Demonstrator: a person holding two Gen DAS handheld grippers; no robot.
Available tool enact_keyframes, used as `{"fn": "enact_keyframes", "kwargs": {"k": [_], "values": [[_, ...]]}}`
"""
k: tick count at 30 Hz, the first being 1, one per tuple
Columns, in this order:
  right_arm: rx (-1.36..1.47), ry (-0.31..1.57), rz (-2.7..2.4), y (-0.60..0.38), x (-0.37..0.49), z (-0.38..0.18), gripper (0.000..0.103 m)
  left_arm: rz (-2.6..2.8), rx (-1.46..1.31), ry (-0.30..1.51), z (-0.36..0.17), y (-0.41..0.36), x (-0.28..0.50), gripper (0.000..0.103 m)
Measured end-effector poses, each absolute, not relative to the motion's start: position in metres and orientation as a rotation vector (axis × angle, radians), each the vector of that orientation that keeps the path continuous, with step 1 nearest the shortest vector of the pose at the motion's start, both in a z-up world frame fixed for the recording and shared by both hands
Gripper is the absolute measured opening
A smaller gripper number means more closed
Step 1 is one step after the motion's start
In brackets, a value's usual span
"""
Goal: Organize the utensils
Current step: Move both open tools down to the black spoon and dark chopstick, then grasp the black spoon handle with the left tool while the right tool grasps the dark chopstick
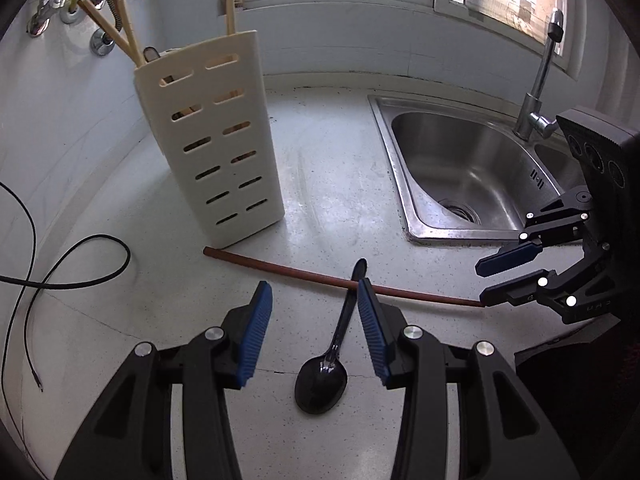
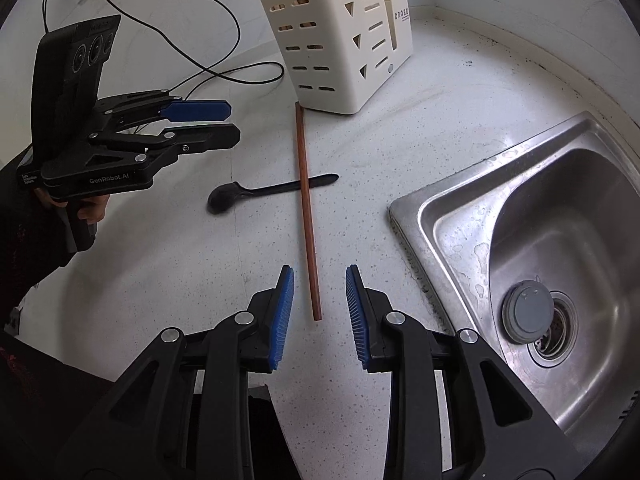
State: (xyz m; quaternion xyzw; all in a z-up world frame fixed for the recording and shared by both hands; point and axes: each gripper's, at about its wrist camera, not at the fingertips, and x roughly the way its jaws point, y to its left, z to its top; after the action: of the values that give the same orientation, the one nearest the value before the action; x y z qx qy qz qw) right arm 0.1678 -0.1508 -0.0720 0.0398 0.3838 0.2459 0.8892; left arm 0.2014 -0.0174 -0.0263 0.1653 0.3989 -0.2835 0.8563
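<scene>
A black spoon (image 1: 326,364) lies on the speckled counter, its handle under a brown chopstick (image 1: 340,280) that crosses it. My left gripper (image 1: 314,292) is open, its blue pads on either side of the spoon's handle. In the right wrist view the chopstick (image 2: 307,216) runs away from me, its near end between the pads of my open right gripper (image 2: 320,276). The spoon (image 2: 256,194) lies left of it. The cream utensil holder (image 1: 216,136) stands at the back with several chopsticks in it; it also shows in the right wrist view (image 2: 336,36).
A steel sink (image 1: 468,176) with a tap (image 1: 538,80) is sunk in the counter on the right; it also shows in the right wrist view (image 2: 540,260). A black cable (image 1: 72,264) loops on the counter at the left. Tiled walls and a window stand behind.
</scene>
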Motion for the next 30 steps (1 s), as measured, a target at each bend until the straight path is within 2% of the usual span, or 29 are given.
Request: {"fn": "enact_keyframes", "kwargs": {"k": [7,10,17,19,26,30], "values": [[0.048,0.809,0.487,-0.148,0.160,-0.087,0.016,-0.690,0.491,0.905,-0.046,-0.043,0.212,0.044],[0.049,0.800,0.480,-0.147,0.159,-0.088,0.013,-0.725,0.483,0.943,-0.050,-0.044,0.217,0.038],[0.063,0.791,0.487,-0.148,0.162,-0.088,0.012,-0.766,0.511,0.993,-0.056,-0.049,0.224,0.031],[0.062,0.789,0.488,-0.147,0.163,-0.089,0.012,-0.777,0.505,1.011,-0.058,-0.050,0.225,0.026],[0.058,0.787,0.499,-0.144,0.164,-0.090,0.010,-0.784,0.515,1.059,-0.065,-0.053,0.229,0.023],[0.061,0.782,0.503,-0.145,0.165,-0.089,0.010,-0.788,0.502,1.069,-0.065,-0.050,0.230,0.017]]}}
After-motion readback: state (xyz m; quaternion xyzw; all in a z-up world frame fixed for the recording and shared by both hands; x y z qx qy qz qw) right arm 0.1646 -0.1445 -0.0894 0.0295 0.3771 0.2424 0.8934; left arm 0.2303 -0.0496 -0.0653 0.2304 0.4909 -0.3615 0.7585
